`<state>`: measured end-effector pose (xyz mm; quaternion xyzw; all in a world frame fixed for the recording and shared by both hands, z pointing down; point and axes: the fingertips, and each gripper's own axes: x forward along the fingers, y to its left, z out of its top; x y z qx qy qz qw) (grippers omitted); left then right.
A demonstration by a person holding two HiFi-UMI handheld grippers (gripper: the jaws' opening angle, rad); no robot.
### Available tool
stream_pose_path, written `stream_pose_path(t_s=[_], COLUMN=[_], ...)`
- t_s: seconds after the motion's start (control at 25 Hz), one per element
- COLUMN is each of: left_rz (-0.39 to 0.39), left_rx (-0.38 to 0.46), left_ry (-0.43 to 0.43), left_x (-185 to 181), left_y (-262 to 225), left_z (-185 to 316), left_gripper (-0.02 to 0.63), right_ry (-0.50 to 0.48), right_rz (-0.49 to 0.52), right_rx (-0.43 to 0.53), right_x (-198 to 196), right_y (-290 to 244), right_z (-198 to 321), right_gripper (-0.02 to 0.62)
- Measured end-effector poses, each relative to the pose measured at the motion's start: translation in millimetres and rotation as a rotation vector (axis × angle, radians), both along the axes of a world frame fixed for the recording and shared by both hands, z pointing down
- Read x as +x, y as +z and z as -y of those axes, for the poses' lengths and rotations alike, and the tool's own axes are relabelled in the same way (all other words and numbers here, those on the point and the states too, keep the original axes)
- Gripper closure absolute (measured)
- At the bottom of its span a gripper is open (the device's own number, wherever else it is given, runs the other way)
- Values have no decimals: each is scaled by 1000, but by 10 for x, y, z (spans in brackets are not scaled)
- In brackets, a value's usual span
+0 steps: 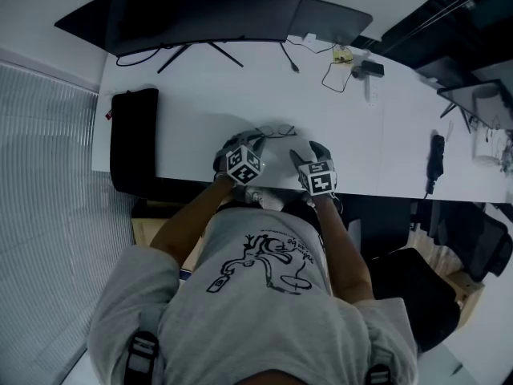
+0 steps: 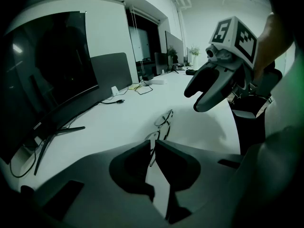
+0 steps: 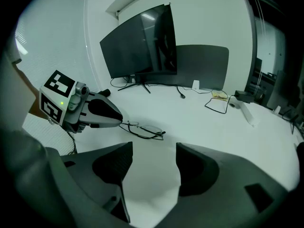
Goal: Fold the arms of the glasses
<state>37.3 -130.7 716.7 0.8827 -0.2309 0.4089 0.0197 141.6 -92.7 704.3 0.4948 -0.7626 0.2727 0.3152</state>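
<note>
Plainly the move ahead turns on how the glasses (image 1: 272,131) lie between the two tools: they rest open on the white table (image 1: 385,135), their long axis running left to right across the person's front, with one thin arm reaching back toward the left gripper (image 2: 153,144). Its jaws are closed down to a narrow slit, and in the left gripper view that arm runs straight into the slit, so they look clenched on it. The right gripper (image 3: 154,148) stands released, jaws wide with only bare table between them; the frame lies ahead of it and off to its left, near but apart. By my judgement the left hand is the anchor, and the right, nearer the free end, must come across to swing an arm in. As for writing, a small word on the lower edge of the monitor (image 2: 42,75) may read "cocoa", too small to be sure; the shirt's script is illegible.
</note>
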Motion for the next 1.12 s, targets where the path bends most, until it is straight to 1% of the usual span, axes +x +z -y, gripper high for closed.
stream_pose_path(t_s=[0.16,0.36,0.6,0.84,0.96,1.12], left_rz=[-20,-76,-153,-255,-302,-360], left_rx=[-4,-19,-22,-30,-25,-40], left_ry=[-19,-68,-122,-179,-192,-213], left_x=[-16,-54,-102,-149,-149,-149], left_y=[-46,-166,-428,-744,-922,-1154], left_z=[0,8,9,-1,-17,-31], left_gripper=[571,571,571,571,573,580], right_ry=[8,8,23,26,17,15], right_rz=[6,19,35,67,83,114], right_rx=[28,73,130,200,228,260], right_x=[14,26,72,69,53,24], right_y=[-89,-233,-526,-873,-1057,-1294], right_z=[7,48,84,119,127,143], right_gripper=[323,357,418,450,463,481])
